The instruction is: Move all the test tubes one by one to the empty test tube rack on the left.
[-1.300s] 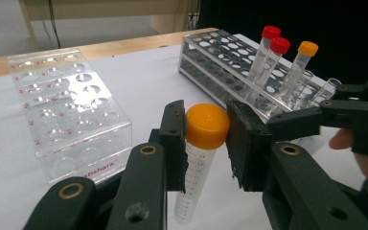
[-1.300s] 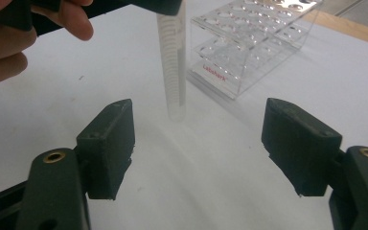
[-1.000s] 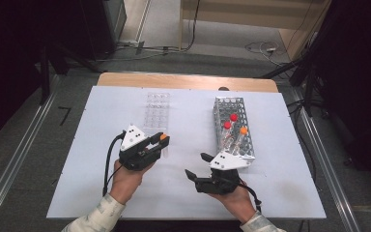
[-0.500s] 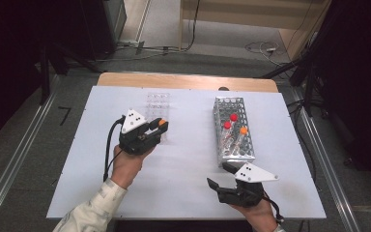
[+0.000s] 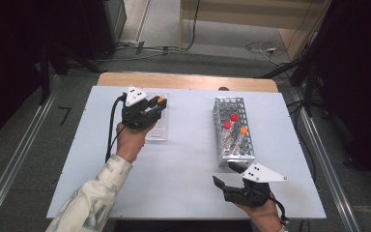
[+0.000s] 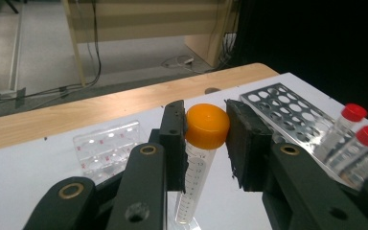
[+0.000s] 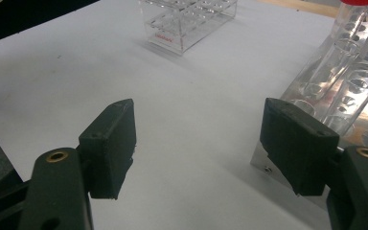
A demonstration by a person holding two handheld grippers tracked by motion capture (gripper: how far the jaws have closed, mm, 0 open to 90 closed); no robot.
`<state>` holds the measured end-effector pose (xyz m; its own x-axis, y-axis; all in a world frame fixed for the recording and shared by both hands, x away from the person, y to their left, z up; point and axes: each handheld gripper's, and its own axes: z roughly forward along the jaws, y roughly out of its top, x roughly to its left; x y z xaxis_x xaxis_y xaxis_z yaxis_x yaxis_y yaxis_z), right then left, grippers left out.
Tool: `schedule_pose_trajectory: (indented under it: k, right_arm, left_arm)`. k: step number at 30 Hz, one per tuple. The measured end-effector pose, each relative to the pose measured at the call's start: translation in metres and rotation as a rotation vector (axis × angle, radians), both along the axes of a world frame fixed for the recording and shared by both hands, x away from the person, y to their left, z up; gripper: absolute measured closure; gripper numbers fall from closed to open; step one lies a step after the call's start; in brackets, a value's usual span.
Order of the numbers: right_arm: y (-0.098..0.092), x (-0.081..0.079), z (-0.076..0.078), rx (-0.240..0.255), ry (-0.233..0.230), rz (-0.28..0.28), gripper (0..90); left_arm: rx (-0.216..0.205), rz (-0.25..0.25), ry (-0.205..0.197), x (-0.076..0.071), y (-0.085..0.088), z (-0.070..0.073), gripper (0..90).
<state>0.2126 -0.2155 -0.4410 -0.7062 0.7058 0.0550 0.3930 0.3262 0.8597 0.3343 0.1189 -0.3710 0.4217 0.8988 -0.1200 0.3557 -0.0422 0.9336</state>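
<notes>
White desk (image 5: 183,159) fills my high view, with grey floor and cables beyond its wooden far edge. My left gripper (image 5: 147,110) has its fingers (image 6: 175,139) drawn narrow and clamped on an orange-capped tube (image 6: 202,143): the cap sits squarely between the two pads, touching both, and the clear graduated body hangs straight down below them. Just behind and beneath those fingers I see the clear plastic rack (image 6: 106,148); off to their right lies the metal rack (image 5: 233,130), with two red-capped tubes (image 6: 359,134) in it. My right gripper (image 5: 231,176) hangs near the desk's front edge, fingers (image 7: 112,143) spread wide with nothing between them, the metal rack's corner just beside the right finger.
</notes>
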Motion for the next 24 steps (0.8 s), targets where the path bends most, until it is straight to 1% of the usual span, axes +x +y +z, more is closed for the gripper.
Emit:
schedule_pose_trajectory:
  k: [4,8,11,14,24]
  right_arm:
    - [-0.002,0.001,0.0,0.005,-0.004,-0.006,27.0]
    - [-0.003,0.0,0.001,0.006,-0.003,-0.01,27.0]
    - [-0.003,-0.001,0.001,0.008,-0.009,-0.009,27.0]
    - [-0.003,0.0,0.001,0.006,-0.007,-0.011,27.0]
    - [-0.005,-0.002,0.002,0.01,-0.015,-0.013,27.2]
  left_arm:
    - [-0.006,0.013,-0.006,0.006,0.0,0.001,69.9]
    - [0.01,0.022,0.002,0.011,-0.002,-0.003,69.9]
    - [0.02,0.022,-0.002,0.014,-0.004,-0.006,69.9]
    - [0.021,0.022,-0.008,0.014,-0.006,-0.007,69.9]
    - [0.033,0.04,0.009,0.017,-0.006,-0.018,69.9]
